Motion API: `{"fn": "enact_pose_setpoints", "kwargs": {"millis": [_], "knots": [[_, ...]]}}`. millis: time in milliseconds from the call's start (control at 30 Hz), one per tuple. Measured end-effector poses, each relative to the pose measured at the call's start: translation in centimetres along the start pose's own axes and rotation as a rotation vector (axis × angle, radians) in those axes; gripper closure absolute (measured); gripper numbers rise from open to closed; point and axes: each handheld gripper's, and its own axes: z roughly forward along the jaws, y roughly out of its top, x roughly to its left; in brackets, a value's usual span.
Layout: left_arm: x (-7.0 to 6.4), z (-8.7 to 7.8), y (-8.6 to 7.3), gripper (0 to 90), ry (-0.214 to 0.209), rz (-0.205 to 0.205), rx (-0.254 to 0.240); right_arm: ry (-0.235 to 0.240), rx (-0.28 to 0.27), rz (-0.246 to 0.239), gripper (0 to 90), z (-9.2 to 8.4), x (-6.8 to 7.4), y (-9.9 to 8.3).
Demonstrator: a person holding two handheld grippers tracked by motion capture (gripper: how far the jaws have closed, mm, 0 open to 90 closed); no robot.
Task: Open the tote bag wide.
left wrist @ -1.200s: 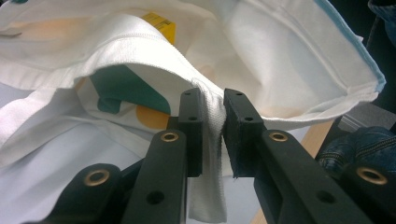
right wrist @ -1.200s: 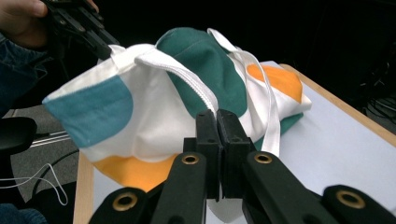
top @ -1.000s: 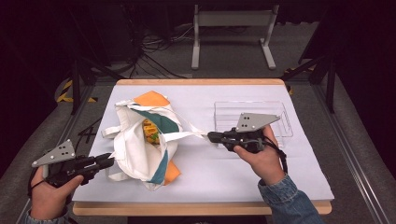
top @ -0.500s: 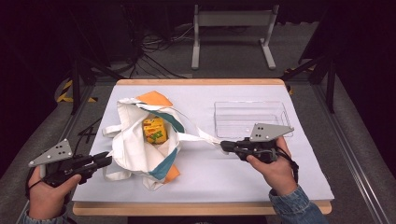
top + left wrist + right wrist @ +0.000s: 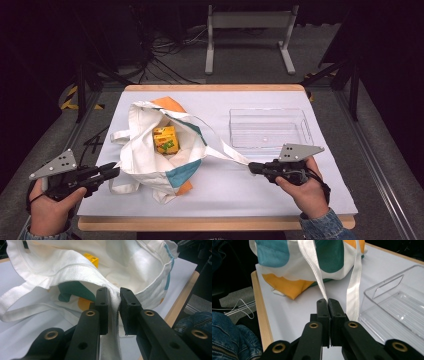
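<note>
- High view: a white tote bag [image 5: 160, 150] with teal and orange patches lies on the left half of the white surface [image 5: 280, 185], its mouth pulled open. A yellow carton [image 5: 165, 139] sits inside it, in plain sight. The left tongs [image 5: 111, 172] pinch the bag's near rim, and the right tongs [image 5: 252, 167] hold one white strap [image 5: 225, 151] drawn taut toward the right. A clear plastic tray [image 5: 270, 127] stands empty just beyond the right tongs.
- Left gripper view: the tongs [image 5: 114, 311] are narrow, closed on a fold of the bag's rim [image 5: 113, 305]. The opening gapes beyond them and a corner of the carton [image 5: 91, 259] shows inside.
- Right gripper view: the tongs [image 5: 328, 312] are pressed fully together on the strap [image 5: 318, 277], which runs up to the bag [image 5: 312, 257]. The second strap [image 5: 354, 287] hangs slack beside it, and the tray [image 5: 397, 307] lies just to the right.
- Judgement: the opening of the bag looks done. The carton still has to come out, probably into the tray, and with both tongs occupied, one must let go first.
</note>
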Motion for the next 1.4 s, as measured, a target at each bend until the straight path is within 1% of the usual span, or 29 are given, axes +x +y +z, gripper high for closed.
{"fn": "enact_pose_setpoints", "kwargs": {"millis": [133, 167, 200, 267, 333, 367, 400, 433, 467, 533, 567, 600, 667, 700, 833, 900, 967, 1000, 1033, 1067, 1133, 1200, 1267, 1333, 1367, 1400], "knots": [[-0.1, 0.1, 0.0, 77.9, -0.004, 0.0, 0.002, 0.002, 0.017, 0.017, 87.9, 0.0, -0.1, -0.8], [-0.1, 0.1, 0.1, 77.9, -0.006, 0.007, 0.002, 0.001, 0.026, 0.027, 87.8, 0.0, -0.2, -1.2], [-0.1, 0.1, 0.1, 77.9, -0.006, 0.007, 0.002, 0.001, 0.026, 0.027, 87.8, 0.0, -0.2, -1.2], [-0.2, 0.3, 0.1, 77.9, -0.011, 0.004, 0.004, -0.003, 0.036, 0.045, 87.8, 0.0, -0.4, -1.8], [-0.3, 0.4, 0.1, 77.9, -0.018, 0.006, 0.005, -0.003, 0.038, 0.05, 87.8, 0.0, -0.4, -1.9], [-0.4, 0.5, 0.1, 77.9, -0.023, -0.001, 0.007, -0.005, 0.047, 0.059, 87.9, 0.0, -0.5, -2.3], [-0.4, 0.5, 0.1, 77.9, -0.023, -0.001, 0.007, -0.005, 0.047, 0.059, 87.9, 0.0, -0.5, -2.3], [-0.3, 0.6, 0.1, 77.9, -0.026, 0.013, 0.01, -0.004, 0.05, 0.063, 87.8, 0.0, -0.6, -2.5], [-0.4, 0.6, 0.1, 77.9, -0.029, 0.003, 0.011, -0.003, 0.056, 0.07, 87.8, 0.1, -0.6, -2.8], [-0.4, 0.7, 0.1, 77.9, -0.034, 0.016, 0.011, -0.004, 0.066, 0.079, 87.9, 0.2, -0.7, -3.2], [-0.5, 0.8, 0.1, 77.9, -0.035, 0.007, 0.012, -0.005, 0.071, 0.084, 87.8, 0.3, -0.8, -3.4], [-0.5, 0.8, 0.1, 77.9, -0.037, 0.013, 0.015, -0.006, 0.074, 0.088, 87.8, 0.3, -0.9, -3.6], [-0.6, 0.9, 0.1, 77.9, -0.042, 0.011, 0.015, -0.006, 0.085, 0.096, 87.9, 0.4, -0.9, -3.9], [-0.6, 1.0, 0.1, 77.9, -0.043, 0.018, 0.018, -0.008, 0.094, 0.098, 87.8, 0.5, -1.0, -4.0], [-0.7, 1.1, 0.1, 78.0, -0.053, 0.014, 0.023, -0.009, 0.131, 0.109, 87.8, 1.0, -1.1, -4.7], [-0.7, 1.2, 0.2, 77.9, -0.055, 0.024, 0.026, -0.014, 0.143, 0.112, 87.8, 1.2, -1.2, -4.9], [-0.7, 1.2, 0.2, 77.9, -0.056, 0.025, 0.028, -0.014, 0.148, 0.113, 87.8, 1.3, -1.2, -5.0], [-0.7, 1.2, 0.2, 77.9, -0.057, 0.026, 0.029, -0.01, 0.163, 0.123, 87.8, 1.5, -1.2, -5.2], [-0.7, 1.2, 0.2, 77.9, -0.057, 0.021, 0.029, -0.01, 0.163, 0.123, 87.8, 1.5, -1.2, -5.2], [-0.8, 1.2, 0.1, 77.9, -0.061, 0.014, 0.033, -0.007, 0.174, 0.118, 87.8, 1.8, -1.2, -5.2], [-0.8, 1.3, 0.1, 77.8, -0.061, 0.013, 0.036, -0.005, 0.176, 0.116, 87.7, 1.9, -1.2, -5.2], [-0.7, 1.3, 0.1, 77.4, -0.061, 0.024, 0.043, -0.001, 0.178, 0.114, 87.5, 2.1, -1.1, -5.1], [-0.7, 1.3, 0.1, 76.3, -0.063, 0.013, 0.048, 0.005, 0.173, 0.108, 87.1, 2.3, -0.9, -4.8], [-0.6, 1.3, 0.1, 73.8, -0.061, 0.019, 0.045, 0.009, 0.164, 0.094, 83.2, 2.4, -0.6, -4.2], [-0.6, 1.3, 0.1, 71.6, -0.064, 0.007, 0.045, 0.012, 0.156, 0.093, 80.3, 2.4, -0.5, -3.9], [-0.7, 1.2, 0.1, 68.4, -0.065, 0.005, 0.049, 0.019, 0.15, 0.092, 78.4, 2.4, -0.4, -3.7]]}}
